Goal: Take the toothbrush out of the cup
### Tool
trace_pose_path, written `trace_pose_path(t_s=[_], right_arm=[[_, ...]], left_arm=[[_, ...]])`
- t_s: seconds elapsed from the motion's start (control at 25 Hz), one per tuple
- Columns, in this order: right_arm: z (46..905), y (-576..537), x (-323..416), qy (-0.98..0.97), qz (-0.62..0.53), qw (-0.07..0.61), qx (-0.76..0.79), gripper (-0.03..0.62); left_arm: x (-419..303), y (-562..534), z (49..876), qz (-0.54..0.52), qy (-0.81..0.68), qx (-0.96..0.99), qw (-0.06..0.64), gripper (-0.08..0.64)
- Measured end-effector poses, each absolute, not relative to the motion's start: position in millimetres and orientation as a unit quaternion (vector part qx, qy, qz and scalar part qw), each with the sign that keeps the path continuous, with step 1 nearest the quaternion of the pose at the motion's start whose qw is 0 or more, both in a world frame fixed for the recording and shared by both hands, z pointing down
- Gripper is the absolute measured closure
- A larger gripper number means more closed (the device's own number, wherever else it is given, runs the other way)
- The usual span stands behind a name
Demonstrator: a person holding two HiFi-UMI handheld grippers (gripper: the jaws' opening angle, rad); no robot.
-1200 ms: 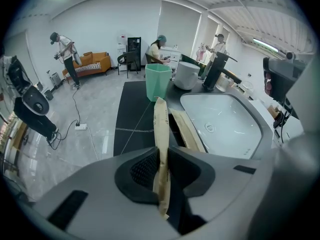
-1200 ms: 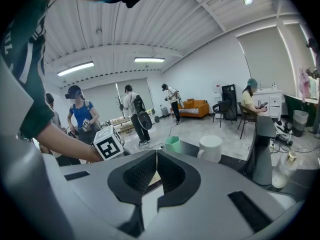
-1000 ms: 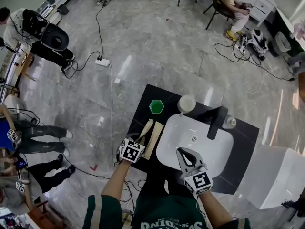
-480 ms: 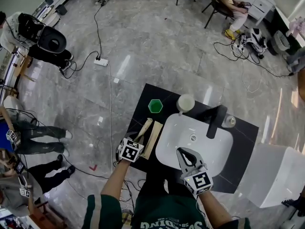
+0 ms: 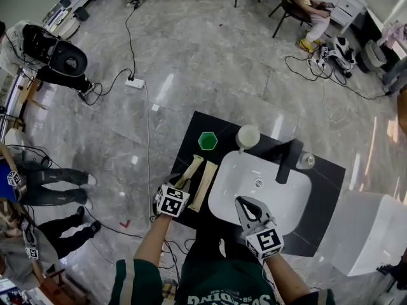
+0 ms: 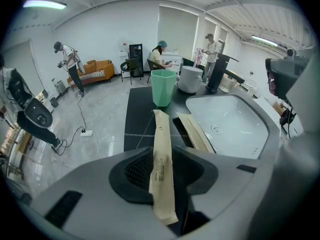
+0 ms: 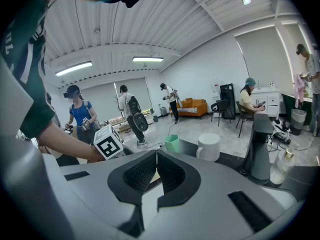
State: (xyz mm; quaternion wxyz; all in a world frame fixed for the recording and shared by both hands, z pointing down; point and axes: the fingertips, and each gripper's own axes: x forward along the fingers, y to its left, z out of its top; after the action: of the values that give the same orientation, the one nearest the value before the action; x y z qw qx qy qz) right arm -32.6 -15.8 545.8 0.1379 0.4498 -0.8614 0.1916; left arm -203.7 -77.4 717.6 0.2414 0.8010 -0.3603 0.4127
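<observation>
**Left jaws loosen around the wrapped toothbrush**

Compared with one second ago, my left gripper [image 5: 179, 187] sits a little lower and more to the left in the head view. Its jaws have just been opening. The paper-wrapped toothbrush [image 6: 161, 154] is between them, but the pads stand apart and I see a gap beside the wrapper, so I do not call it a grip. The wrapper itself lies almost as it did before. My right gripper [image 5: 245, 203] is in the same place over the front part of the white basin [image 5: 280, 199], and its jaws are together.

The toothbrush is outside the green cup [image 5: 208, 141]. It reaches from my left jaws over the black counter [image 5: 191, 135], left of the basin, and its far end points toward the cup without touching it. I cannot tell whether this end rests on the counter.

Now the count. There are two wrapped toothbrushes: the one between my jaws and a second wrapped toothbrush [image 5: 205, 186], which lies flat just beside it, along the basin edge. There is one green cup, one white mug [image 5: 248, 136], one black faucet [image 5: 287, 161], one small bottle [image 5: 308, 162] near the faucet, one basin, and two grippers.
</observation>
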Motion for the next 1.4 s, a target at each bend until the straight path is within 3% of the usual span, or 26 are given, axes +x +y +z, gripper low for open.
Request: trace_pose_path(t_s=[0.64,1.12,1.32,1.4], right_arm=[[527.5,-23.3,-13.3,-0.856,0.170,0.127,0.472,0.552],[474.8,-43.9,68.9,-0.825,0.113,0.099,0.545,0.552],[454.3,-40.1,100.1,-0.804,0.102,0.080,0.580,0.552],[446.4,-34.9,108.5,-0.795,0.099,0.070,0.595,0.552]], left_arm=[[-158.3,-106.1,656.9,0.353,-0.376,0.838,0.179,0.442],[-77.8,-124.7,553.2,0.257,-0.364,0.889,0.106,0.449],[-48.3,-127.1,503.7,0.207,-0.359,0.908,0.070,0.487],[-37.9,-121.6,485.8,0.189,-0.349,0.916,0.055,0.534]])
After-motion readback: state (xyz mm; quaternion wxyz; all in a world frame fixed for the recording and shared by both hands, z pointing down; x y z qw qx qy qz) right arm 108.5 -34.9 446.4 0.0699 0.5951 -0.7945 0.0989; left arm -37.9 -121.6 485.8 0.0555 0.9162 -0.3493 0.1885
